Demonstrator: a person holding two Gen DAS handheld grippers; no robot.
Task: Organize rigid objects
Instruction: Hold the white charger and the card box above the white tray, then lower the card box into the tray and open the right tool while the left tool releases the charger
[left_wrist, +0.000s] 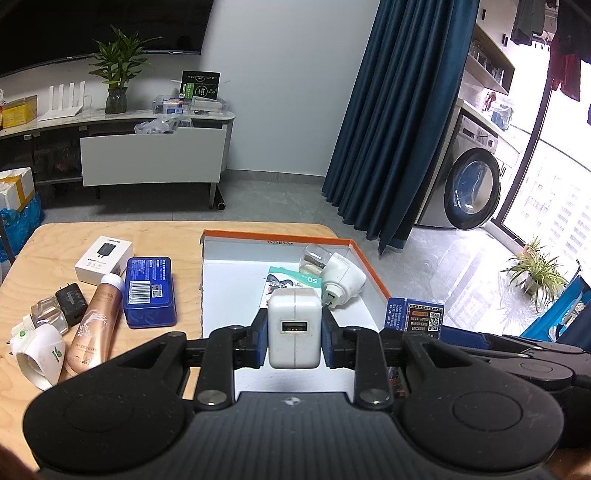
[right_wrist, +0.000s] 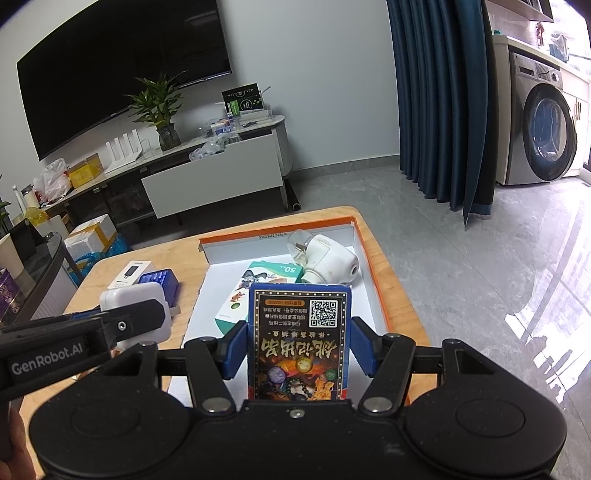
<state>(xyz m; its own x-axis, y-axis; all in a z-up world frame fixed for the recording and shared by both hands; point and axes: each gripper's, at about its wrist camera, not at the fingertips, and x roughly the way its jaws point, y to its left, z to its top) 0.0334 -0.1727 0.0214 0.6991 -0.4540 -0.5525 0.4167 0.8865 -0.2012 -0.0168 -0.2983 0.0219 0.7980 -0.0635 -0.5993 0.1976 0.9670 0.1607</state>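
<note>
Holding the white charger (left_wrist: 294, 328) left and blue box (right_wrist: 299, 343) right, apparently above the tray (left_wrist: 369, 266); lower, then release.

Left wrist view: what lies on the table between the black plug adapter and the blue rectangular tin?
A rose-gold tube with a white cap lies between the black plug adapter and the blue rectangular tin, seen in the left wrist view.
</note>
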